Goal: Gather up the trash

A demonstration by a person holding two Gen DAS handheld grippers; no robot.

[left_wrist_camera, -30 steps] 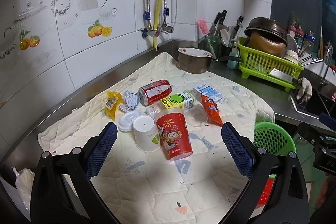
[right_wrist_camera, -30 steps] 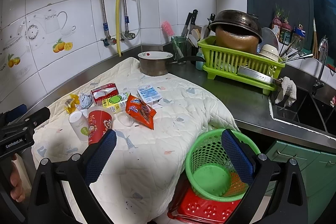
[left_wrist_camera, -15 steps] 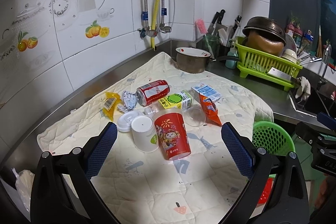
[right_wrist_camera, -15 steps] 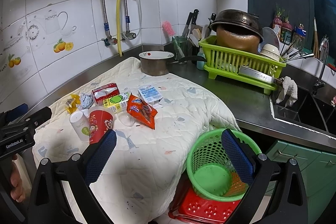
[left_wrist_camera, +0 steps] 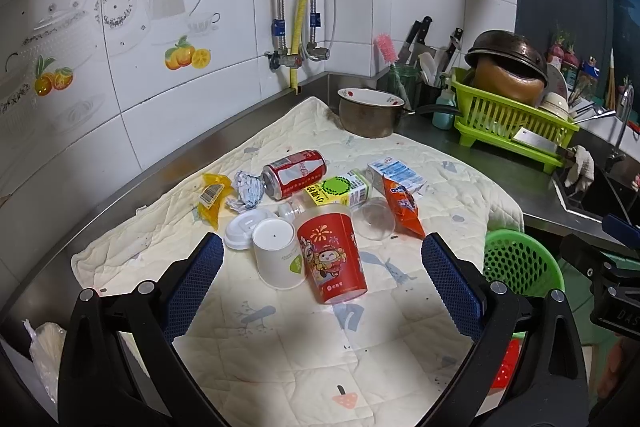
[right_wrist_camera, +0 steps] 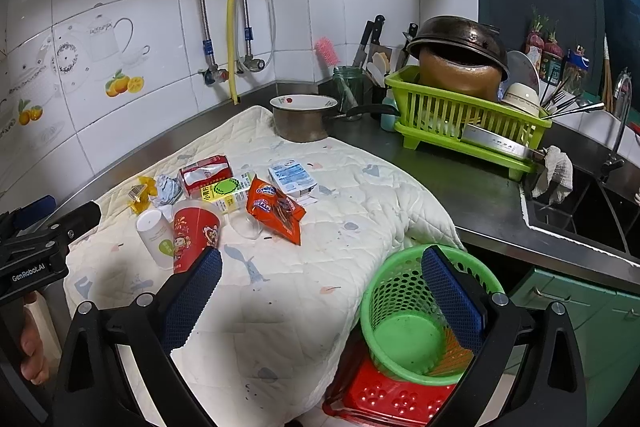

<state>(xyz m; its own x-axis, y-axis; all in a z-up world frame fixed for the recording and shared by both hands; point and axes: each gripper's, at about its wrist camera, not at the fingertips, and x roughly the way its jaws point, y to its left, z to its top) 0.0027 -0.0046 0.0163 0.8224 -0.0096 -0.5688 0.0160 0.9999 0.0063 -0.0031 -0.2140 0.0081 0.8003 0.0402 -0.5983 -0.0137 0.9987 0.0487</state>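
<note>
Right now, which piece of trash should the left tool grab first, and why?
Probably the red cup: ease the left tool forward and close on it. Both tools are open and hold nothing, the cup lies nearest, about centred between the left fingers, and the green basket waits empty beside the counter.

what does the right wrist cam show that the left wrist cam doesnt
Only the right wrist view shows the inside of the green basket, apparently holding no trash, the red stool under it, and the green cabinet. Only the left wrist view shows the white lid beside the white cup. Both show the red cup, soda can, orange wrapper, dish rack, and each view's own gripper open: left gripper, right gripper.
</note>
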